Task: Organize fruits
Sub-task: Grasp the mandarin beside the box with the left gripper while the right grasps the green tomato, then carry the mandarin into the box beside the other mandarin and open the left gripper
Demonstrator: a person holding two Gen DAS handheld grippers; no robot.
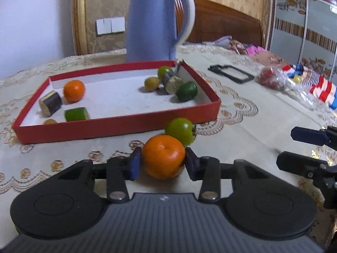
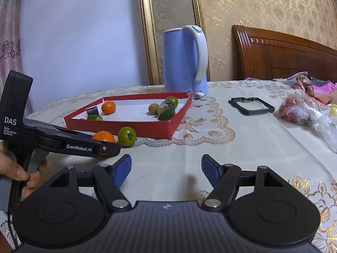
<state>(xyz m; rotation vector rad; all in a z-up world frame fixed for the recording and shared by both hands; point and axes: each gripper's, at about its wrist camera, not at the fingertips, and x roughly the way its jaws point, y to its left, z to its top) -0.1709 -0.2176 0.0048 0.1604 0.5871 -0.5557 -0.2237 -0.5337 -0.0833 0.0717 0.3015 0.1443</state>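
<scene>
My left gripper [image 1: 162, 163] is shut on an orange tangerine [image 1: 163, 157] just in front of the red tray [image 1: 118, 126]; the tangerine also shows in the right wrist view [image 2: 103, 137]. A green persimmon-like fruit [image 1: 181, 130] lies on the cloth right behind the tangerine, against the tray's front wall, also seen in the right wrist view [image 2: 127, 136]. The tray [image 2: 126, 127] holds another tangerine [image 1: 74, 90], green fruits [image 1: 187, 91] and cut cane pieces [image 1: 50, 102]. My right gripper [image 2: 166, 169] is open and empty over the bare cloth, to the right of the left gripper [image 2: 92, 145].
A blue kettle [image 1: 155, 23] stands behind the tray. A black frame [image 1: 230, 73] lies flat on the cloth to the right. A plastic bag with red fruit [image 1: 271, 78] and striped items [image 1: 320, 88] lies at the far right. A bed headboard [image 2: 280, 54] stands behind.
</scene>
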